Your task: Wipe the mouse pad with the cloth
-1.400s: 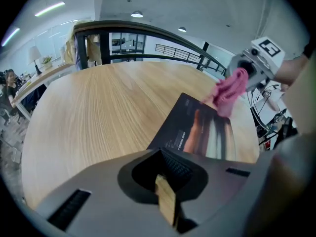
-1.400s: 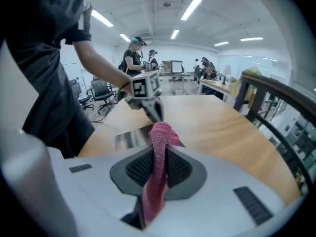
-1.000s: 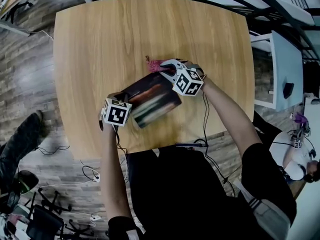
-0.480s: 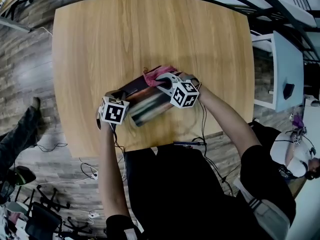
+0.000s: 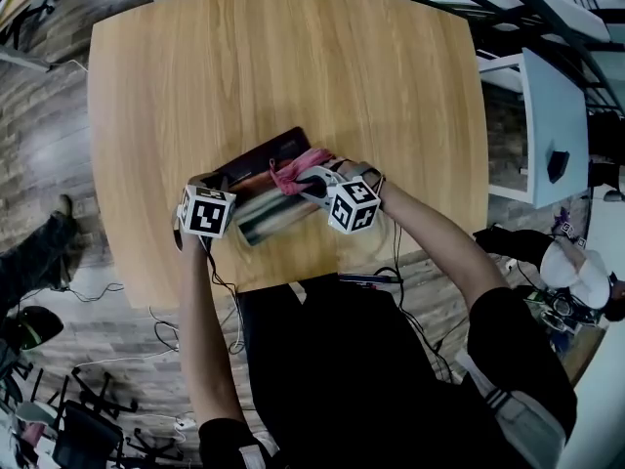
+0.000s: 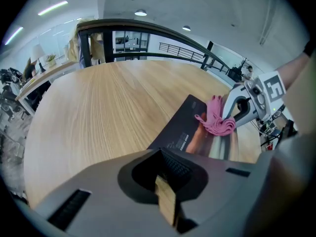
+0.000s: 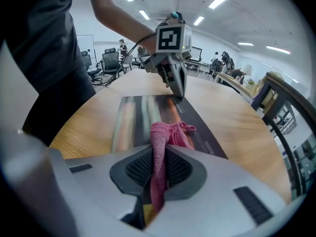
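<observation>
On mouse pad (image 5: 260, 155), right claw (image 5: 305, 180) clamps cloth (image 5: 292, 170); left claw (image 7: 177, 92) covers corner

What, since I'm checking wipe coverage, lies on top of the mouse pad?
The pink cloth, clamped in the right gripper, lies on the mouse pad; the left gripper rests its tips on one end. The pad's surface beneath the cloth is hidden.

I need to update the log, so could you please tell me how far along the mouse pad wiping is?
Done: the right gripper is shut on the pink cloth, which lies on the mouse pad. In hand: the wipe, with the left gripper, jaws together, pressing down one end of the pad. To do: the pictures cannot show how much remains unwiped.
</observation>
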`<state>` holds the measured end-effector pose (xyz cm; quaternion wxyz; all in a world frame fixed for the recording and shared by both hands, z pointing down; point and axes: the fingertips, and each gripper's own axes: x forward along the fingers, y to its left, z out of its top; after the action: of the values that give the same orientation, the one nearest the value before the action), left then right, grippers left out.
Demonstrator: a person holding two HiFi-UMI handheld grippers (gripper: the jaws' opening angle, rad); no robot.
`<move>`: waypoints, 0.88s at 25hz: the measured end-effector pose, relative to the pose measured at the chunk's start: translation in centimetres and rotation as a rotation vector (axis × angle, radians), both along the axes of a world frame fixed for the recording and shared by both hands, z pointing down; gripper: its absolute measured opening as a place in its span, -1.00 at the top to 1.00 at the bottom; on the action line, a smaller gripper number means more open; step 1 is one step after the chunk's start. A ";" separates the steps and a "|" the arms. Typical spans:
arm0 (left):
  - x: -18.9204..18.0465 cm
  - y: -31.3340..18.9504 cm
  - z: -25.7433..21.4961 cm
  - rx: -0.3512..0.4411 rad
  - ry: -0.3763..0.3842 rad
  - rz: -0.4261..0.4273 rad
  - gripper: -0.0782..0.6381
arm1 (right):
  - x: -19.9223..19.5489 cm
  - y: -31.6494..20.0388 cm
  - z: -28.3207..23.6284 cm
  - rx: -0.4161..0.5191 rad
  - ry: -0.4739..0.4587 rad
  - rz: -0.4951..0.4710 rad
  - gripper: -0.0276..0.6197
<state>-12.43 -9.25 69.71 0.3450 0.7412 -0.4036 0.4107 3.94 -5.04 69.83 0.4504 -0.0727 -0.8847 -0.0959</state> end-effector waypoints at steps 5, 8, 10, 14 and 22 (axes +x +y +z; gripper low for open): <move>0.1 -0.2 0.0 0.024 -0.009 -0.025 0.72 | 1.3 2.7 0.1 -0.022 0.001 0.007 0.74; -0.2 -0.6 0.1 0.040 -0.024 -0.025 0.72 | 1.8 4.0 0.1 -0.033 0.003 0.010 0.74; -0.2 -0.6 0.1 0.038 -0.029 -0.033 0.72 | 2.2 4.9 0.1 -0.040 0.008 0.011 0.74; -0.4 -0.6 0.0 0.039 -0.038 -0.040 0.72 | 3.1 6.8 0.2 -0.060 0.021 0.019 0.74; -0.4 -0.7 0.3 0.055 -0.054 -0.035 0.72 | 5.3 10.7 0.5 -0.159 0.089 0.052 0.74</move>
<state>-12.82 -9.92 70.01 0.3207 0.7318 -0.4369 0.4133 9.20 5.71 70.35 0.4845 -0.0892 -0.8702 -0.0104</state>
